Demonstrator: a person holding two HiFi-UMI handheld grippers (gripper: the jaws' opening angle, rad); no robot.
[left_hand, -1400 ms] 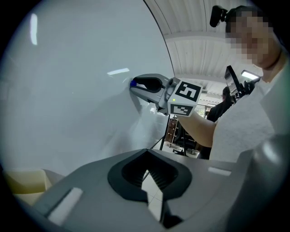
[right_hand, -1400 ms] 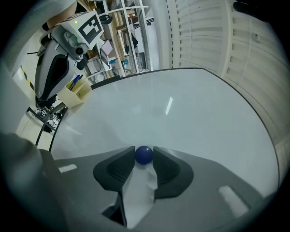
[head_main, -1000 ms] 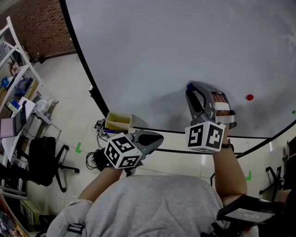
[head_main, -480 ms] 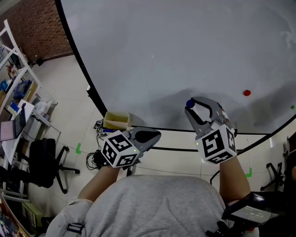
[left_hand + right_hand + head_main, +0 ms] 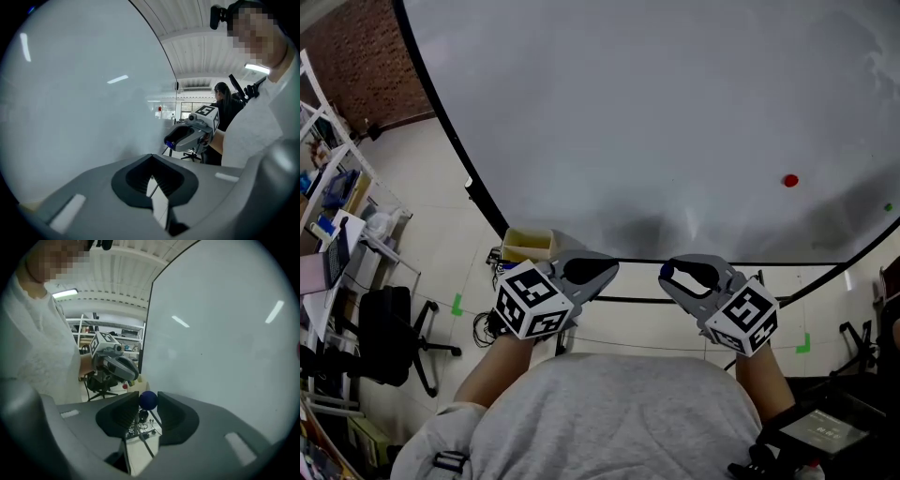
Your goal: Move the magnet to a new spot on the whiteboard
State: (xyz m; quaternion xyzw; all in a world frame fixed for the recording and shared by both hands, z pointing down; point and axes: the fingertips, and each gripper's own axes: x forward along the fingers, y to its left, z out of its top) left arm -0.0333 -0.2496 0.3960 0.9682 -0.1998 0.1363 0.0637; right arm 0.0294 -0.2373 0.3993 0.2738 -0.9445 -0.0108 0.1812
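Blue ball-shaped magnet (image 5: 148,400) sits clamped between the 2 jaw tips of the right gripper (image 5: 149,397), off the white whiteboard (image 5: 675,112). Left gripper (image 5: 151,160): jaws together, empty.

Nothing legible: no words, numbers or brand names can be made out. The cube (image 5: 530,300) on the left tool (image 5: 612,269) and the cube (image 5: 742,319) on the right tool (image 5: 666,274) carry only black-and-white square code patterns, not letters or digits
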